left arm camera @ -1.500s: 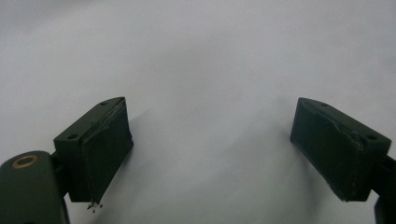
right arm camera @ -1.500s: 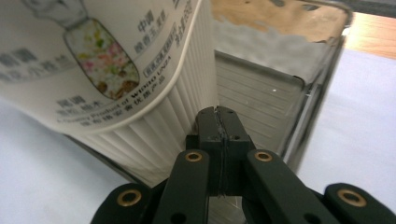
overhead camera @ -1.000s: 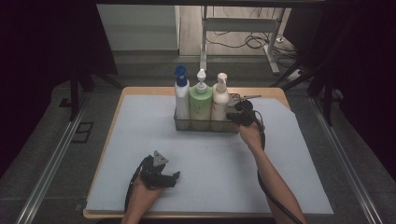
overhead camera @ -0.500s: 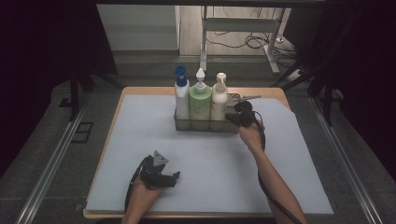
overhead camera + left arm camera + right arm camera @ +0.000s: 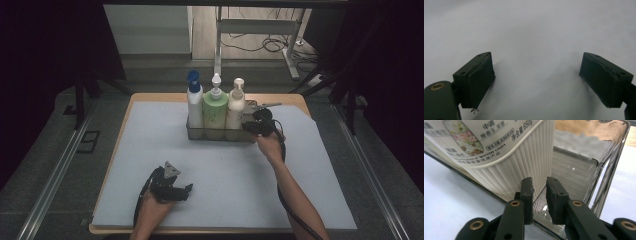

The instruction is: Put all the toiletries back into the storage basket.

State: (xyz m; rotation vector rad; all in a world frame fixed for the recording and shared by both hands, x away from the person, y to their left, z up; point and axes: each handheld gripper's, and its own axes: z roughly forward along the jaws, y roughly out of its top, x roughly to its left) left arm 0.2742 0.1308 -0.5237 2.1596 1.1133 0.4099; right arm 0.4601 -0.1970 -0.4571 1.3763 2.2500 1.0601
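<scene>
2 hand-held grippers | left (image 5: 536,75) wide apart, nothing in it | right (image 5: 539,192) jaws just parting astride clear bin (image 5: 609,170) wall

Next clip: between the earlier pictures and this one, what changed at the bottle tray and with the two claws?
The right claw at the clear tray has just been opening: its jaws stand slightly apart astride the tray's near wall, seemingly no longer pressing it. The white bottle, green bottle and blue-capped bottle stayed put in the tray. The left claw rests open on the mat, unmoved.
</scene>
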